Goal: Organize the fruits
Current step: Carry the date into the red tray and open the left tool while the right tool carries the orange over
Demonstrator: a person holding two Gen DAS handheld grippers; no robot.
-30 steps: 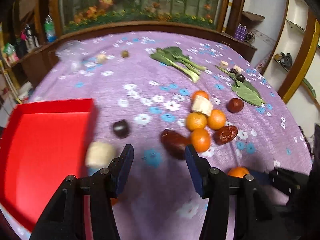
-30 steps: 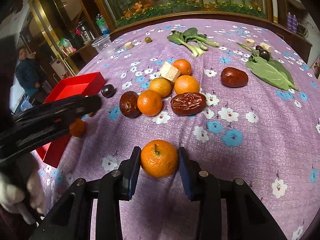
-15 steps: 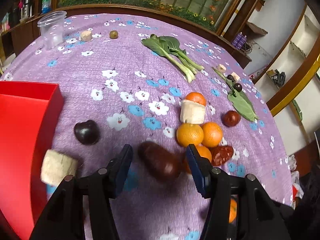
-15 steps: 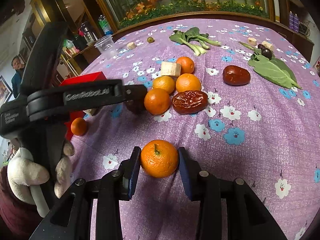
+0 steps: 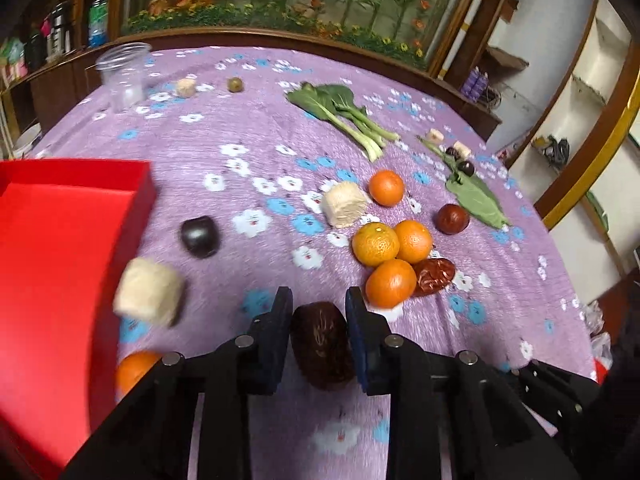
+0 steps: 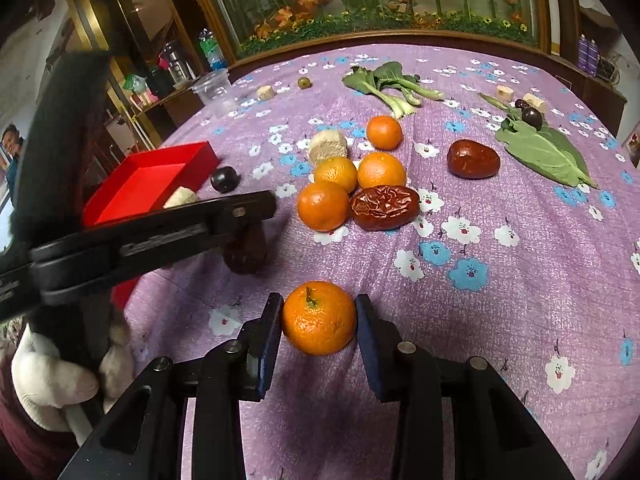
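My left gripper [image 5: 316, 312] is shut on a dark brown date [image 5: 322, 350], its pads pressed to both sides; the date also shows in the right wrist view [image 6: 246, 250] under the left gripper's arm. My right gripper [image 6: 318, 320] is shut on an orange mandarin [image 6: 319, 317] that rests on the purple cloth. A red tray [image 5: 56, 248] lies at the left, also in the right wrist view [image 6: 148, 176]. A cluster of mandarins [image 5: 390, 252] and a wrinkled red date [image 5: 434, 276] lie ahead on the right.
A beige cut chunk [image 5: 148, 298], a dark plum [image 5: 200, 236] and another mandarin [image 5: 134, 372] lie by the tray's edge. Farther back are bok choy [image 5: 344, 114], a green leaf [image 5: 476, 200], a smooth red date [image 5: 452, 219] and a clear plastic cup [image 5: 122, 76].
My left gripper moved forward over the dark brown date and closed on it. The right gripper and its mandarin have stayed in place.
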